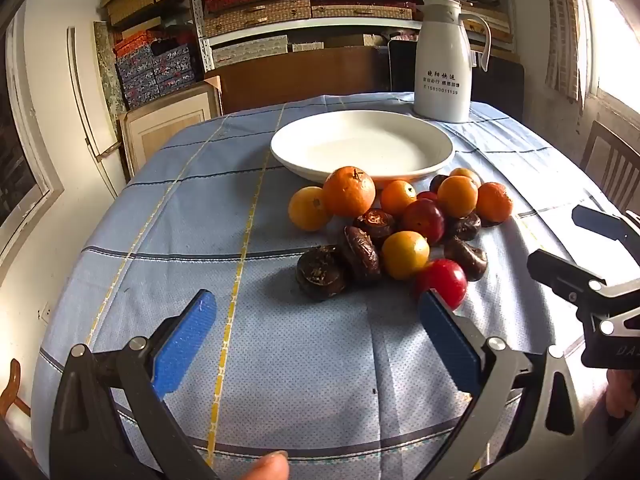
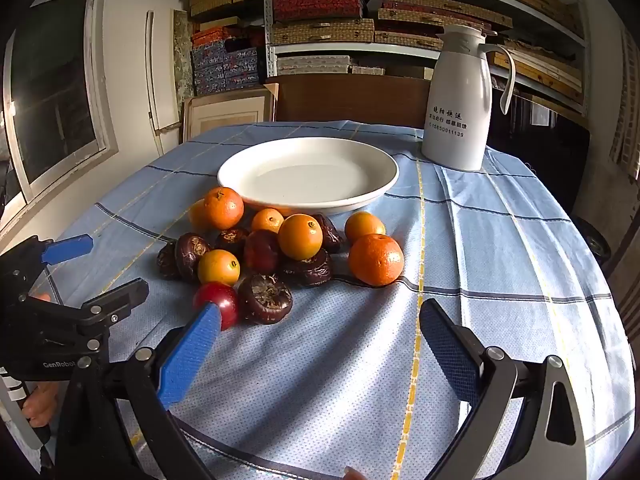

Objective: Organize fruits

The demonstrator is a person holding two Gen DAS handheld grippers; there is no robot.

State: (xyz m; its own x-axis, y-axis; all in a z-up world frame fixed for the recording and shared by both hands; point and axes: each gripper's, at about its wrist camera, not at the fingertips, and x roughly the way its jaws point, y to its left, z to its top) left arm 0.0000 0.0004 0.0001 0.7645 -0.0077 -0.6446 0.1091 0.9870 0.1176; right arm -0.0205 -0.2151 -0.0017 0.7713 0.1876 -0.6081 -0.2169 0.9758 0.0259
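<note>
A heap of fruit lies on the blue checked tablecloth [image 1: 200, 208] in front of an empty white plate [image 1: 360, 148] [image 2: 308, 176]. It holds several oranges [image 1: 348, 192] [image 2: 376, 258], red plums [image 1: 442, 282] [image 2: 218, 300] and dark brown water chestnuts [image 1: 320, 276] [image 2: 266, 298]. My left gripper [image 1: 316, 300] [image 2: 116, 264] hovers open just short of the heap's near left side, with nothing between its blue pads. My right gripper [image 2: 320, 308] [image 1: 560, 244] stands open over bare cloth near the heap's right side, its left pad in front of a plum.
A white thermos jug [image 1: 440, 72] [image 2: 456, 112] stands behind the plate at the back right. Shelves of boxes [image 2: 328, 4] fill the wall beyond the table. A wooden chair [image 1: 608, 160] is at the table's right edge. A fingertip [image 1: 268, 468] shows at the bottom.
</note>
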